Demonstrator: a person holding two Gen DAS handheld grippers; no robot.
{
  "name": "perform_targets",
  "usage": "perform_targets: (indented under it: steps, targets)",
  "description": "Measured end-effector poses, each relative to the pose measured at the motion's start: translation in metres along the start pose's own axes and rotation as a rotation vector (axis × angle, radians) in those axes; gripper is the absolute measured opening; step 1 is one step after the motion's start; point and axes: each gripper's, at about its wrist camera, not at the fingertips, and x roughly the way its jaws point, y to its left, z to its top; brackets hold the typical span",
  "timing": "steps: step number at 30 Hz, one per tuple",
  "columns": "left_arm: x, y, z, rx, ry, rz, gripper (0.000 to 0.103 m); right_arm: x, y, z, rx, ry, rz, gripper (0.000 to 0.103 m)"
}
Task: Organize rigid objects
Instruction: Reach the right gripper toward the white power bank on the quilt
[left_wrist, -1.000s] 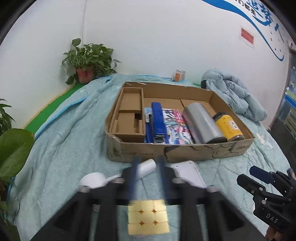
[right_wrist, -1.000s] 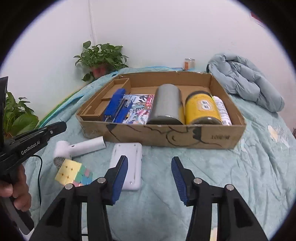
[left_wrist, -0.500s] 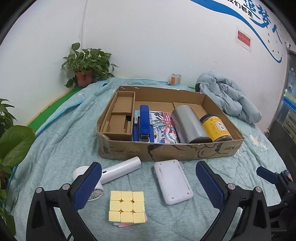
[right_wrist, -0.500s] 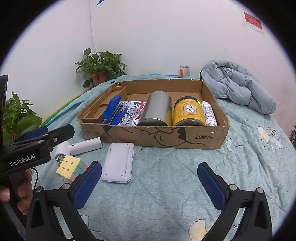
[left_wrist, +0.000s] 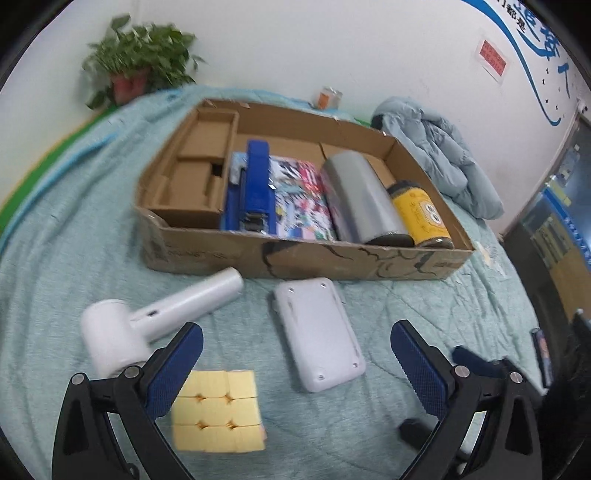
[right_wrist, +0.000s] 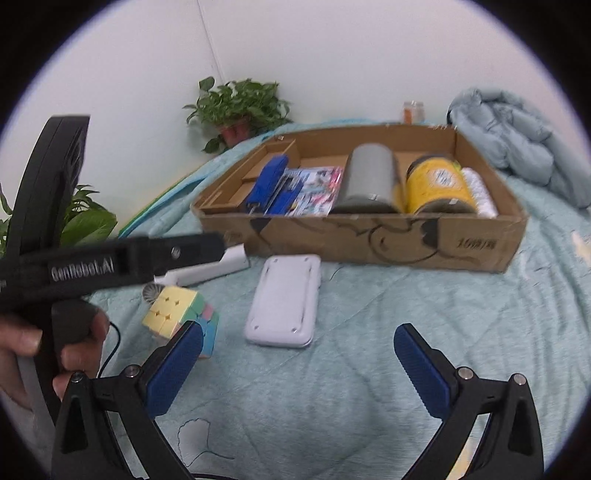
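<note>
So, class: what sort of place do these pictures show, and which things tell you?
Probably an indoor room: a quilted bedspread covers what seems a bed, a potted plant stands by the white wall.

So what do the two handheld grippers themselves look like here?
Both are black plastic frames with silver rivets and textured blue finger pads. The left gripper carries white "GenRobot.AI" lettering on its side, with a thin black cable trailing below its handle. No sleeves are visible.

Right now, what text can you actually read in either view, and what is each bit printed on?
"GenRobot.AI": white lettering on the left tool's black body, seen in the right wrist view.
"10" then blurred characters: cardboard box front wall.
Yellow jar label: too blurred to read.
Red wall sign: too small.
Blue wall lettering: cut off, unreadable.
</note>
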Motion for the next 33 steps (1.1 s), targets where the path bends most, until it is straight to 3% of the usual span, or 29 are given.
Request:
perform_targets:
  steps: [4, 6, 11, 15, 19, 23, 28, 33]
  targets:
    - [0.035, -0.001, 0.011, -0.051, 0.176, -0.177, 0.102, 0.018, 0.001, -0.004, -0.009, 0.034, 0.029, 0.102]
    - [0.048, -0.005, 0.015, -0.04, 0.204, -0.199, 0.101, 0.022, 0.004, -0.004, -0.03, 0.035, 0.049, 0.1]
    - [0.084, -0.006, 0.023, -0.079, 0.303, -0.238, 0.083, 0.024, 0.008, -0.005, -0.047, 0.035, 0.069, 0.1]
    - [0.1, -0.008, 0.027, -0.076, 0.335, -0.159, 0.082, 0.023, 0.006, -0.008, -0.052, 0.048, 0.069, 0.095]
    - [0.101, -0.009, 0.028, -0.086, 0.344, -0.177, 0.067, 0.021, 0.003, -0.011, -0.044, 0.05, 0.059, 0.093]
    - [0.103, -0.011, 0.025, -0.077, 0.352, -0.189, 0.067, 0.022, -0.003, -0.013, -0.044, 0.058, 0.053, 0.092]
    - [0.117, -0.007, 0.018, -0.075, 0.371, -0.087, 0.056, 0.033, 0.001, -0.004, -0.103, 0.083, 0.041, 0.092]
    - [0.123, -0.007, 0.018, -0.089, 0.378, -0.129, 0.051, 0.053, 0.001, 0.006, -0.124, 0.118, 0.018, 0.09]
